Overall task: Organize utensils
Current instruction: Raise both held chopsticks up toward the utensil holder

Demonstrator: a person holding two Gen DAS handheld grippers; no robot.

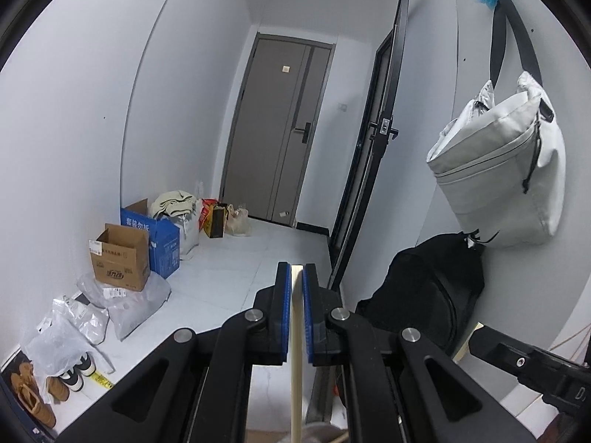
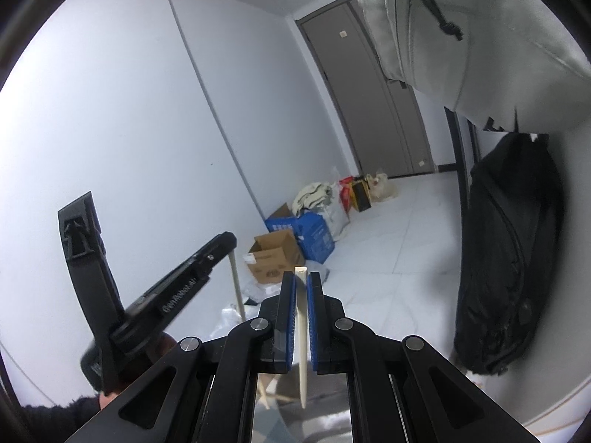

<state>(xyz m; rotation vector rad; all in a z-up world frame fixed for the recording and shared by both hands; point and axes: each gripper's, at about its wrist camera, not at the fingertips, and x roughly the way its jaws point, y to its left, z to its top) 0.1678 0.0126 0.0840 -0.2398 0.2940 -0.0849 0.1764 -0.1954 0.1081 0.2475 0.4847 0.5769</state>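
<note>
- While both are raised, the left gripper [image 1: 297, 271] has its blue ribbed jaws pinching a pale, square-ended wooden chopstick [image 1: 296, 350].
- The right gripper [image 2: 302, 280] has its jaws pinching a tapered cream chopstick [image 2: 303, 347].

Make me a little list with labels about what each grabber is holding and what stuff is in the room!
left gripper: shut on a pale chopstick
right gripper: shut on another pale chopstick
on the wall: grey bag hanging above a black backpack
on the floor: brown box, blue box, shoes
far end: grey door, shut
</note>
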